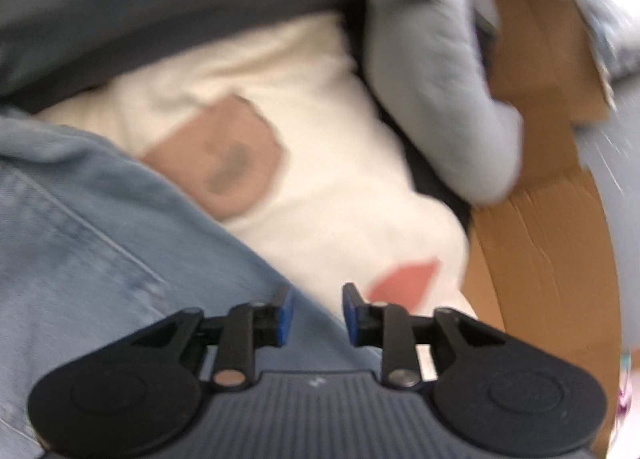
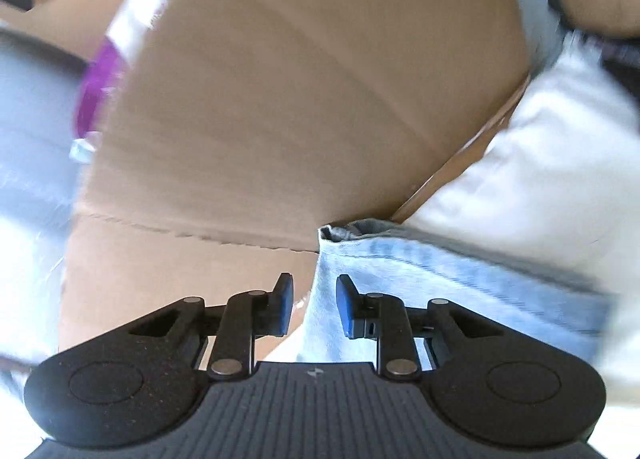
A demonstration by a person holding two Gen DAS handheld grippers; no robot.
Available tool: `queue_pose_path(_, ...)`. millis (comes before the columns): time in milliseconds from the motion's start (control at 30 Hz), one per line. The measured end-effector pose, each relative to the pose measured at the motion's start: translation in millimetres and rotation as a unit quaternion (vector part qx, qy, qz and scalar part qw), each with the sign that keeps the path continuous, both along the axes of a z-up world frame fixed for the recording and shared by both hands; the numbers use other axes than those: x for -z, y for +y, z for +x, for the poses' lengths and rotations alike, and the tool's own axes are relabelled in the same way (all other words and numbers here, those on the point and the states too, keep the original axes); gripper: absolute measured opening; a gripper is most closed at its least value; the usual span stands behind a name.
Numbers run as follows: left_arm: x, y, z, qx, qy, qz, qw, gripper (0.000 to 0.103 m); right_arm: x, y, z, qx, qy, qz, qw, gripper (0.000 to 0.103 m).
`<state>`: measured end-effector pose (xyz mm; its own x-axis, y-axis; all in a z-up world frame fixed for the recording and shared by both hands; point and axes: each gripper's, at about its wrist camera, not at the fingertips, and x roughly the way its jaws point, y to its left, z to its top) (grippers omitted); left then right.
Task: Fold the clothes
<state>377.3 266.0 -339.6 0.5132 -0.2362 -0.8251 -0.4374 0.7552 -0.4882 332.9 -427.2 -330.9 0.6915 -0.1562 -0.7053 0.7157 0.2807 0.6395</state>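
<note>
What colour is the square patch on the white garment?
Light brown, with a darker grey mark in its middle; the patch on the white garment shows best in the left wrist view.

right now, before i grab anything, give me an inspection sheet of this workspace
surface: no bare table seen; the clothes lie in and against a brown cardboard box.
job's things: light blue denim garment lies over a white garment with a tan patch and a red patch; a pale grey-blue soft garment is draped over the box edge.
clutter: white item with purple print beside the box, too blurred to identify.
grippers: left gripper open, empty, above the denim; right gripper open, empty, at the denim hem.
cables: nothing seen.
surroundings: dark grey fabric behind the pile; both views are motion-blurred.
</note>
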Motion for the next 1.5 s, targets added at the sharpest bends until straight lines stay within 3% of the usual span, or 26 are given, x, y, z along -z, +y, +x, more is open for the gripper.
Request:
queue_pose_path(133,-18,-40,4,0.1,0.0,0.02,0.9948,0.041,-27,-11,-43,-0.03,0.017,-0.017,0.999,0.041)
queue_pose_path(267,-41,-83,17,0.207,-0.014,0.048,0.9771,0.045,-71,-4,-90,-0.033,0.025,-0.023,0.999,0.044)
queue_pose_path(333,-46,-106,21,0.266,-0.034,0.073,0.9606,0.053,-72,-6,-100,-0.048,0.023,-0.027,0.998,0.046)
queue_pose_path(567,-19,-162,17,0.406,-0.057,0.145,0.9004,0.049,-57,-5,-109,-0.1,0.033,-0.04,0.994,0.046)
queue_pose_path(800,2,-188,19,0.502,-0.058,0.17,0.8463,0.046,-17,5,-117,-0.124,0.045,-0.043,0.99,0.046)
queue_pose_path(933,17,-201,19,0.549,-0.048,0.192,0.8118,0.037,1,9,-120,-0.129,0.033,-0.036,0.99,0.046)
queue_pose_path(1033,26,-208,22,0.576,-0.035,0.204,0.7904,0.033,10,11,-119,-0.137,0.027,-0.043,0.989,0.046)
queue_pose_path(1133,34,-218,23,0.608,-0.029,0.216,0.7632,0.033,18,15,-116,-0.147,0.027,-0.056,0.987,0.046)
queue_pose_path(1267,42,-228,25,0.637,-0.023,0.226,0.7366,0.031,28,23,-115,-0.165,0.036,-0.056,0.984,0.046)
queue_pose_path(1500,45,-236,24,0.67,-0.024,0.222,0.7082,0.009,34,24,-130,-0.153,0.047,-0.051,0.986,0.047)
